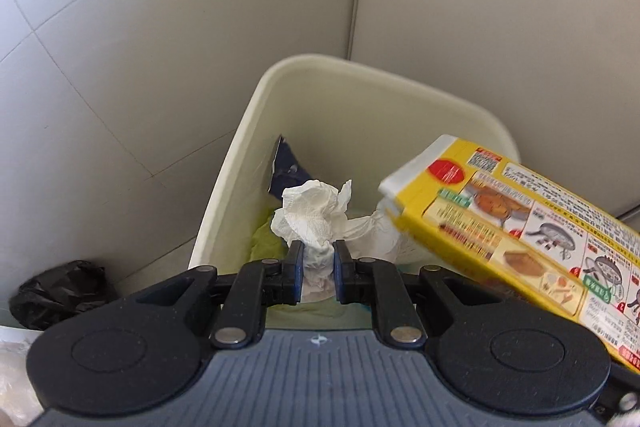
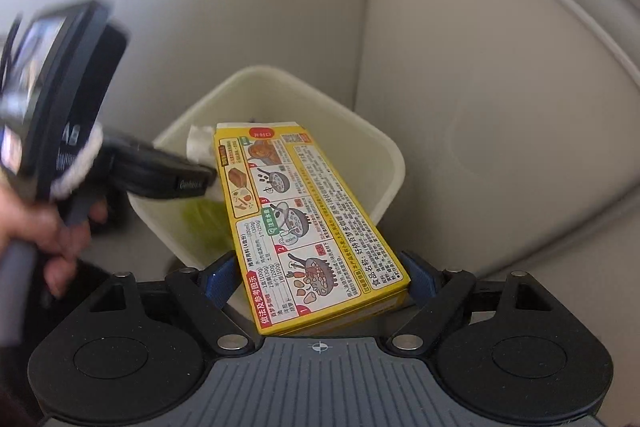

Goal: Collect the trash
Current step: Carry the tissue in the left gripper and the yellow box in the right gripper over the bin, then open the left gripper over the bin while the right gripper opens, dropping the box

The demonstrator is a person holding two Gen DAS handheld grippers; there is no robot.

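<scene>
Two hand-held grippers are hovering over a cream waste bin (image 1: 400, 95) standing in a wall corner. Leftmost, a black bag (image 1: 56, 291) is lying on the floor. The left hand-held gripper (image 1: 316, 251) is pinching a crumpled white tissue (image 1: 310, 215) above the bin. The right hand-held gripper (image 2: 320, 275) is clamping a yellow food box (image 2: 304, 219), which is tilting over the rim.

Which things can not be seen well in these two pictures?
- Bin bottom: both views, covered by trash, the crumpled tissue and the yellow box.
- Yellow box: left wrist view, cut off by the right edge.
- Left gripper body: right wrist view, motion blur.
- Black bag: left wrist view, contents hidden.
</scene>
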